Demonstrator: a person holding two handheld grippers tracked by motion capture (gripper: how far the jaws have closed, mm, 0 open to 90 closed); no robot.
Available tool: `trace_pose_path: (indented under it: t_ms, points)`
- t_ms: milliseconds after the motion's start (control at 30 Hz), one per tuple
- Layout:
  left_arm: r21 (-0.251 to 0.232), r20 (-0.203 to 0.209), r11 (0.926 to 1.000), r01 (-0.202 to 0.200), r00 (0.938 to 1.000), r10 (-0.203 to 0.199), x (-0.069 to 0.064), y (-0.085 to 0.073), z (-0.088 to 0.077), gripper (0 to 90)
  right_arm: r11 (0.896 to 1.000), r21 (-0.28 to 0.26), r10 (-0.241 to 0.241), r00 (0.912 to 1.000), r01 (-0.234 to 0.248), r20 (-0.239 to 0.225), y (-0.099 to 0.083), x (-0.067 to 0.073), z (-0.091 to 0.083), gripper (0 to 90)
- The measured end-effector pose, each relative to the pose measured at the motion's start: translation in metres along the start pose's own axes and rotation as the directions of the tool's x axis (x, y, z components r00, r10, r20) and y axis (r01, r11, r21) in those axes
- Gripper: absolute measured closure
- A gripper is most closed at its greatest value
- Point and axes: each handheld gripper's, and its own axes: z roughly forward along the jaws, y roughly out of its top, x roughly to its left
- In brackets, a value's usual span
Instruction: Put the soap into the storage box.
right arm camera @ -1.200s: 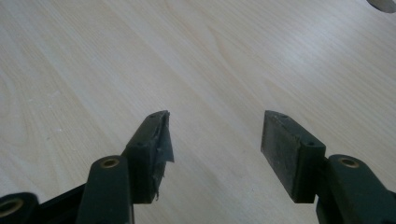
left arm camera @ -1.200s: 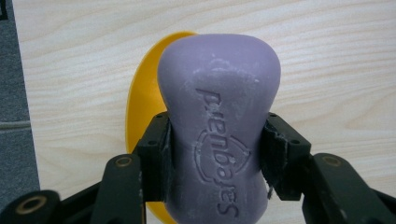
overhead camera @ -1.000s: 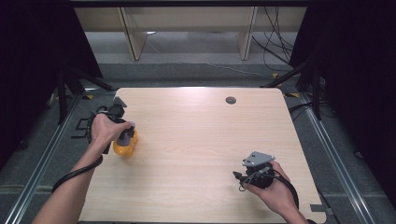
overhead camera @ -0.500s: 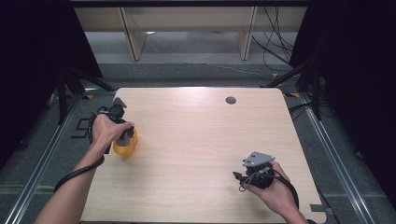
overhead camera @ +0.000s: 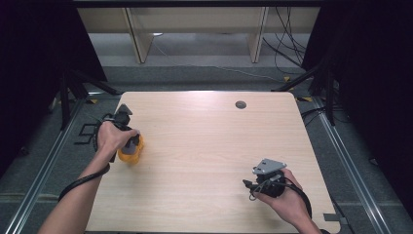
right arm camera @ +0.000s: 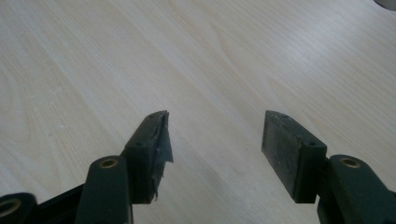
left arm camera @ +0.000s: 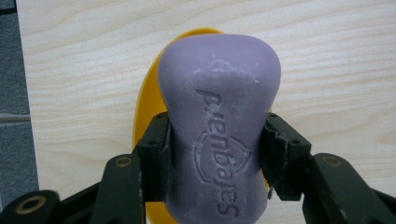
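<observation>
The right gripper (overhead camera: 251, 184) sits nearest the person's edge of the table (overhead camera: 204, 146), held in the right hand (overhead camera: 282, 197) with its grey three-cornered plate (overhead camera: 268, 166) on top. In the right gripper view its two black jaws stand well apart over bare pale wood, with nothing between them; the pad (right arm camera: 156, 140) on the left of that view is ragged at its tip. This gripper lies well apart from the yellow dish (overhead camera: 132, 155), across the table toward the person's right.

Farther in, near the table's left edge, the left hand (overhead camera: 113, 138) holds the left gripper (left arm camera: 217, 144) directly above the yellow dish. The left gripper view shows the jaws clamped on a purple soap bar (left arm camera: 219, 121): each pad (left arm camera: 156, 149) presses against one side of the bar at its narrow waist, so the wider rounded end stands out beyond the jaw tips and the other end, with embossed lettering on its face, runs back between the jaws. The yellow dish (left arm camera: 145, 100) lies beneath the bar, its rim showing as a curved band along the bar's left side and past its far end. Whether the bar rests in the dish or hangs just over it cannot be told.

Beyond the yellow dish, toward the table's far edge, a small dark round grommet (overhead camera: 240, 104) is set in the wood.
</observation>
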Motion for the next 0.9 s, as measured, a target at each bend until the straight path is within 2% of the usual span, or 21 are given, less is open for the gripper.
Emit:
trace_pose_path:
  t_ms: [67,300,433,500,733,833,900]
  points:
    - [-0.008,-0.004,0.9999,0.011,0.9999,-0.011,-0.001,-0.001,0.002,49.0,1.000,0.003,0.006,1.0000,-0.006,-0.002,0.000,0.000,0.000,41.9]
    - [0.012,-0.011,0.9999,-0.006,0.9999,0.006,-0.001,-0.001,0.006,49.0,1.000,0.001,0.002,1.0000,-0.002,-0.002,0.000,0.000,0.000,41.7]
    - [0.001,-0.013,1.0000,0.003,0.9999,-0.003,-0.002,-0.001,0.008,49.0,1.000,0.001,0.002,1.0000,-0.002,-0.002,0.000,0.000,0.000,41.7]
    - [0.014,-0.014,0.9998,-0.015,0.9998,0.015,-0.001,-0.001,0.008,48.9,1.000,0.002,0.003,1.0000,-0.003,-0.002,0.000,0.000,0.000,41.7]
    - [0.000,-0.015,1.0000,-0.005,0.9999,0.005,0.000,-0.001,0.012,48.9,1.000,0.001,0.004,1.0000,-0.004,-0.001,0.000,0.000,0.000,41.7]
    - [0.011,-0.016,0.9998,-0.016,0.9998,0.016,0.001,-0.001,0.013,48.8,1.000,0.001,0.004,1.0000,-0.004,-0.002,0.000,0.000,0.000,41.7]
    - [0.008,-0.024,0.9999,-0.009,0.9997,0.009,0.001,-0.001,0.014,48.7,1.000,0.001,0.005,1.0000,-0.005,-0.001,0.000,0.000,-0.001,41.7]
